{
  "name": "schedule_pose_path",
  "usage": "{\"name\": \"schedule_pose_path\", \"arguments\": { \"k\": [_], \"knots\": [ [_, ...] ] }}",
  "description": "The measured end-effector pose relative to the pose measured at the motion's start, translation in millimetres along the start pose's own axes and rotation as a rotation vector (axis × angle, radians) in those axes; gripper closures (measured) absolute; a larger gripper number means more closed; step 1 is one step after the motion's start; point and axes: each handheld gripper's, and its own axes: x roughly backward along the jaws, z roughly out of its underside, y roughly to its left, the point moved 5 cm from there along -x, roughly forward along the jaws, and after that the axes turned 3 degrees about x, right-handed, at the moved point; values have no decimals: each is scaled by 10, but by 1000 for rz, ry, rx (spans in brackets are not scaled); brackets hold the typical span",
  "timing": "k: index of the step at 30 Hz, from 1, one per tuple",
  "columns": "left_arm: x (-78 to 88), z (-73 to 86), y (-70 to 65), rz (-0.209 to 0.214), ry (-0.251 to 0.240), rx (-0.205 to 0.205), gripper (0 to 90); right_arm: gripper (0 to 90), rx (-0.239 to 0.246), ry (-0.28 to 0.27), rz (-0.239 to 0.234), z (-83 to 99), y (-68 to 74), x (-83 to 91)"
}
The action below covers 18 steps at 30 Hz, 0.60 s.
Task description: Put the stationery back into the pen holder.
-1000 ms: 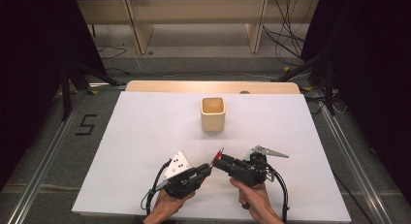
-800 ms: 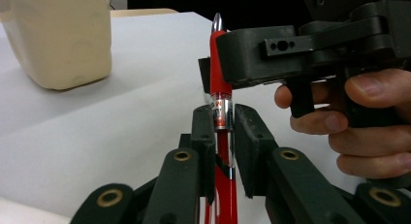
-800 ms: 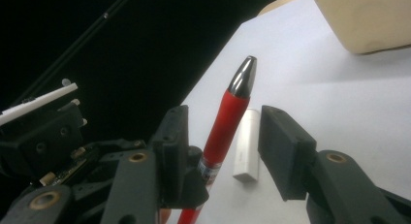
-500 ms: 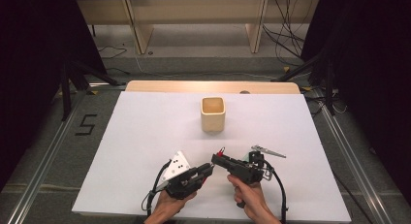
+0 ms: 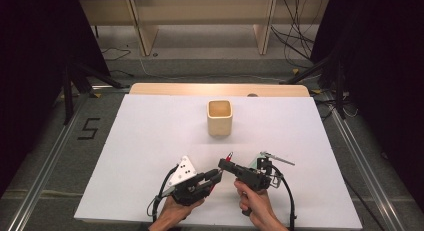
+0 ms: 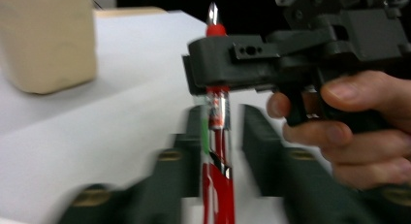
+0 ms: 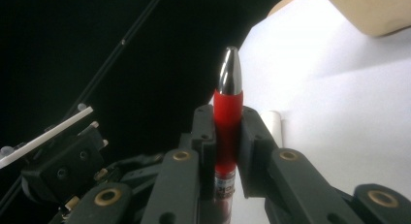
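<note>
Near the front edge of the white surface (image 5: 150, 141), both hand-held grippers meet over a slim red pen with a silver tip (image 7: 228, 112). The right gripper (image 5: 227, 163) has its fingers clamped on the pen's red barrel, tip pointing toward the far side. The left gripper (image 5: 214, 175) has its fingers apart, straddling the pen's lower part. A square pale wooden cup (image 5: 219, 118) stands farther back, well apart.

Right gripper (image 5: 226, 163) clamped tight, left gripper (image 5: 216, 174) (jaws parted) just beside.
</note>
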Motion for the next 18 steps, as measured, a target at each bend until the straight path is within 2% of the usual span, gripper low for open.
{"name": "schedule_pose_path", "arguments": {
  "k": [1, 2, 4, 5, 6, 9, 10, 11, 13, 18],
  "knots": [
    [-2, -7, 0, 14, 50, 0, 487, 803, 4, -7, 6, -9, 1, 11],
    [4, -9, -4, 17, 72, -3, 434, 803, 10, -11, 9, -20, 2, 17],
    [28, -4, -7, 31, 92, -9, 388, 804, 26, -12, 23, -38, -5, 37],
    [34, 2, 0, 29, 100, -9, 388, 804, 26, -12, 23, -38, -5, 37],
    [42, 18, 39, 14, 108, -1, 364, 804, 42, -10, 37, -60, -9, 60],
    [60, 33, 78, 17, 124, 14, 354, 803, 99, -21, 66, -109, -7, 93],
    [73, 43, 91, 16, 132, 10, 353, 803, 123, -23, 81, -127, -4, 102],
    [89, 50, 105, 10, 136, -1, 353, 803, 123, -23, 81, -127, -4, 102],
    [151, 63, 152, 5, 144, -4, 354, 803, 198, -22, 114, -163, 12, 124],
    [247, 78, 260, -17, 138, 8, 338, 803, 275, -21, 153, -220, 33, 150]
  ]
}}
